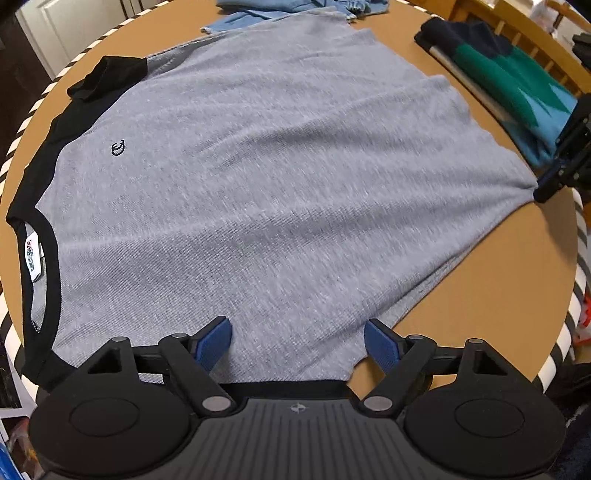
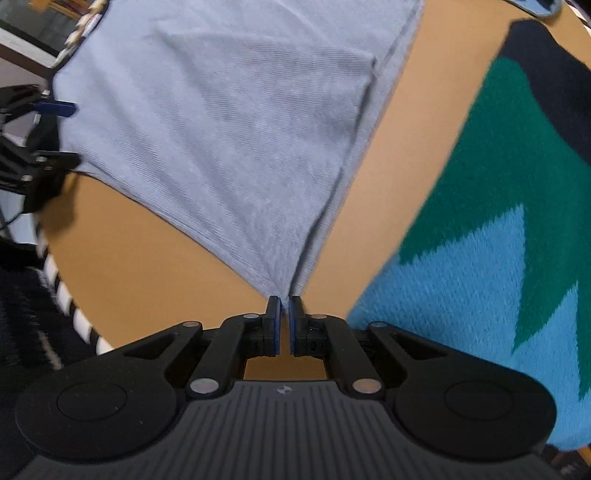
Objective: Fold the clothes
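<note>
- A grey shirt [image 1: 258,177] with black sleeves and collar lay spread, front up, across a round brown tabletop [image 1: 491,295], collar at the left and hem at the right in the left wrist view.
- The right claw [image 2: 283,304] was clamped on a hem corner of the shirt, drawing the cloth into a taut point just above the tabletop.
- The left claw [image 1: 297,338] hovered with its blue pads apart over the shirt's near edge, near the near sleeve, gripping nothing.
- A folded sweater [image 2: 480,229] in navy, green and light blue lay just beside the held corner; a blue garment [image 1: 280,11] lay at the far edge.
- Risk: the pinch caught only the corner's tip, so a hard pull could slip it free.
- Risk: with only one corner held, pulling could drag the whole shirt sideways and wrinkle it.
- Risk: the right claw sat close to the sweater and could snag or shift it.
</note>
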Action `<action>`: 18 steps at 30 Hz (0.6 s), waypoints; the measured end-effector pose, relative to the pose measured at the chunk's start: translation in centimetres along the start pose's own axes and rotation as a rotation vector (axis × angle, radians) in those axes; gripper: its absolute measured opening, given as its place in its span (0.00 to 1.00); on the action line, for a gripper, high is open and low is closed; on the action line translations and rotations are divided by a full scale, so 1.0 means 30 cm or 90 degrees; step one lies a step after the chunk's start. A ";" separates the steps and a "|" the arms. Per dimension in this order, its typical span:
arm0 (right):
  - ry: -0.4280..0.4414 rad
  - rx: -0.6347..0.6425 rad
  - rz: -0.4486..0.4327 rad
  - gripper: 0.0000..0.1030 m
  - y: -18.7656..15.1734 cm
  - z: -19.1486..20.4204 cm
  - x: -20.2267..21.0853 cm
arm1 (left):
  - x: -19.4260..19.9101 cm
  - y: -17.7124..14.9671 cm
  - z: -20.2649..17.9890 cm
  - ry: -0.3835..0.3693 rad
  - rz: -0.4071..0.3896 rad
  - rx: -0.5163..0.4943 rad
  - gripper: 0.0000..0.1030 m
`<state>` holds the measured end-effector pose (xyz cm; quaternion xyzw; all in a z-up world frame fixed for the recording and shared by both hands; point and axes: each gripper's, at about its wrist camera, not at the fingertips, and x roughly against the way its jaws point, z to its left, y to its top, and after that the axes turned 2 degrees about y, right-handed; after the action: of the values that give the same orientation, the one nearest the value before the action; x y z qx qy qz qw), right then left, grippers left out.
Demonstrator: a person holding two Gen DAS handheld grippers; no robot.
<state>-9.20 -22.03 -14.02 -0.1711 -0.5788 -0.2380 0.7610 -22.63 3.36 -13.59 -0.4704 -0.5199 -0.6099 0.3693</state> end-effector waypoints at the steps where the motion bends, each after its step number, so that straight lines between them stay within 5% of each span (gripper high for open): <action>1: -0.007 -0.004 -0.001 0.04 -0.007 0.000 -0.001 | 0.000 -0.003 -0.001 0.000 0.000 -0.001 0.80; 8: -0.079 -0.044 -0.007 0.08 -0.069 0.013 0.030 | 0.015 -0.031 0.006 -0.013 -0.003 -0.001 0.81; 11: -0.104 -0.057 -0.084 0.10 -0.110 0.048 0.115 | 0.048 -0.056 0.017 -0.023 -0.016 0.008 0.80; 15: -0.079 -0.068 -0.255 0.12 -0.135 0.170 0.199 | 0.096 -0.100 0.016 -0.038 -0.043 0.014 0.80; 18: -0.069 -0.031 -0.285 0.12 -0.114 0.282 0.137 | 0.115 -0.134 0.004 -0.066 -0.055 0.019 0.80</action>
<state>-17.00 -21.00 -7.83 -0.0690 -0.6367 -0.4054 0.6523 -27.37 4.35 -11.43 -0.4729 -0.5673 -0.5921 0.3223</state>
